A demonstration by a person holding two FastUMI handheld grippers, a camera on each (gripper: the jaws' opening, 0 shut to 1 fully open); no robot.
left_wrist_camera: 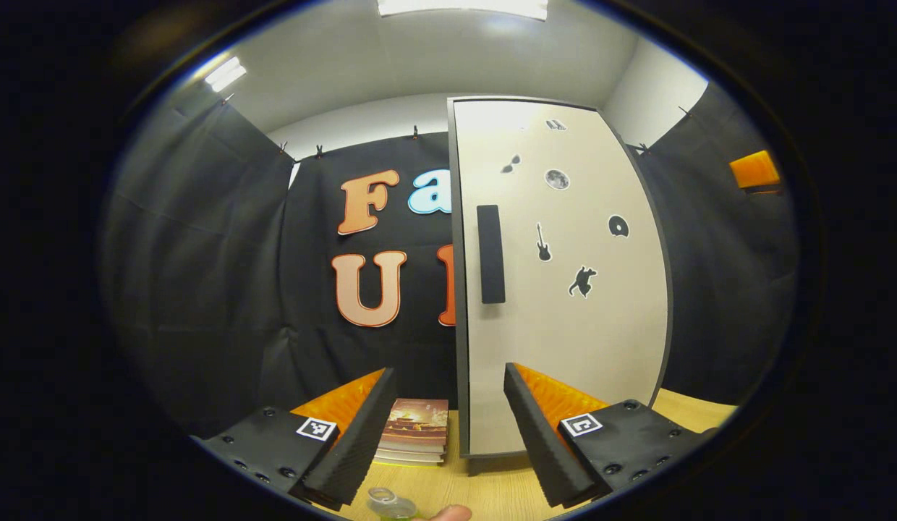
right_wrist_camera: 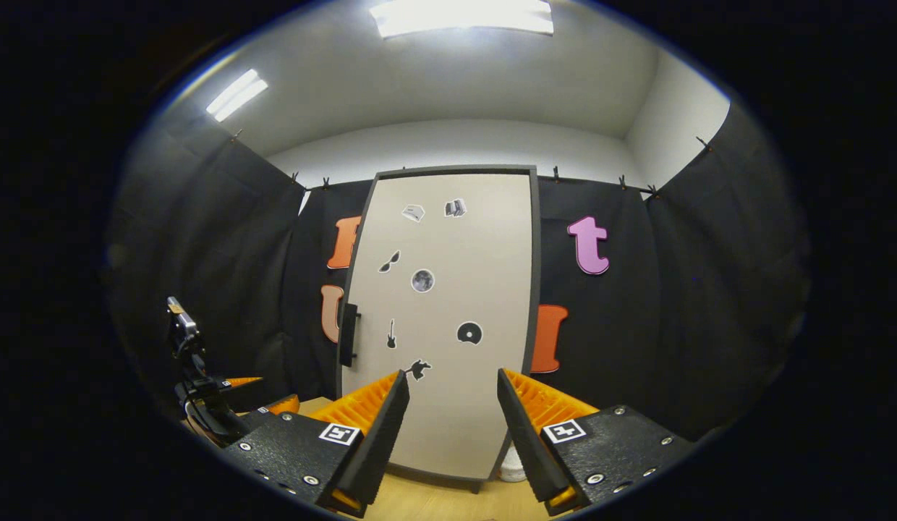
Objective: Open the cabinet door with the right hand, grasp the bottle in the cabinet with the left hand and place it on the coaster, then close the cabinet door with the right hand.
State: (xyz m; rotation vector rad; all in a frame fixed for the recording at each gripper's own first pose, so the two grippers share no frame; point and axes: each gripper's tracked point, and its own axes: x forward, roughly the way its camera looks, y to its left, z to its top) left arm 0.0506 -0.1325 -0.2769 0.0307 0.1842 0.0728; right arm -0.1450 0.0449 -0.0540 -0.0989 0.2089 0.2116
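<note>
Both views face the cabinet door [right_wrist_camera: 448, 318] — a tall, flat, matte off-white panel in a dark frame, dotted with small black-and-grey stickers. It stands closed on the wooden tabletop [left_wrist_camera: 492, 492], so the bottle, presumably inside, is hidden from me. The handle [right_wrist_camera: 348, 334] is a slim black vertical bar on the door's left edge; in the left gripper view it reads as a plain dark rectangle.

My right gripper [right_wrist_camera: 448, 427] is released, its ridged wedge fingers spread and empty, aimed at the door's lower middle and well apart from the handle. I judge that opening is the step in hand. To do it well I would shift left, straddle the bar squarely, clench fully, then pull along the hinge arc rather than straight back.

My left gripper [left_wrist_camera: 448, 434] is likewise spread and empty, near the door. A stack of books [left_wrist_camera: 414, 433] lies beside the cabinet's left foot; a clear ring-shaped object [left_wrist_camera: 388, 502] sits at the near table edge — coaster or not, I cannot tell.
</note>
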